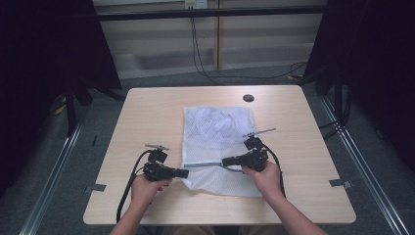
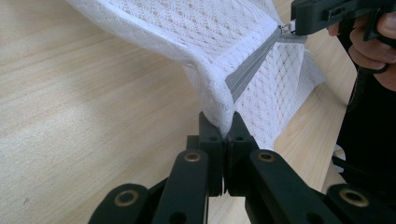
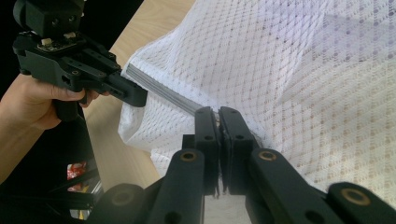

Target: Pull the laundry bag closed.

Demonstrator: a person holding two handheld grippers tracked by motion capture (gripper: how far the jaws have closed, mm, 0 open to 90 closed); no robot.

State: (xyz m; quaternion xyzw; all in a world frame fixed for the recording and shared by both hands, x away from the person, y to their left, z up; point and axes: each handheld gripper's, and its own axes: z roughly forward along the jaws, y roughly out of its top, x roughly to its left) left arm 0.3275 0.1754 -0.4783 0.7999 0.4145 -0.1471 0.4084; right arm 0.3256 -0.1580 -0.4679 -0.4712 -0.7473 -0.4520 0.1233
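A white mesh bag (image 1: 218,129) lies flat on the middle of the wooden table (image 1: 147,117), with a grey zipper (image 1: 203,165) running across its near end. My left gripper (image 1: 185,173) is shut on the bag's near left corner, at the end of the zipper (image 2: 252,67); the mesh (image 2: 196,28) is bunched between its jaws (image 2: 225,128). My right gripper (image 1: 225,161) is shut on the zipper pull part way along the zipper. In the right gripper view its jaws (image 3: 218,116) pinch the pull on the mesh (image 3: 303,70), with the left gripper (image 3: 140,98) just beyond along the zipper (image 3: 163,91).
A small black round disc (image 1: 248,98) sits near the table's far edge. Bare wood lies on both sides of the bag. Black cables (image 1: 198,54) trail on the floor behind the table, and dark curtains stand at both sides.
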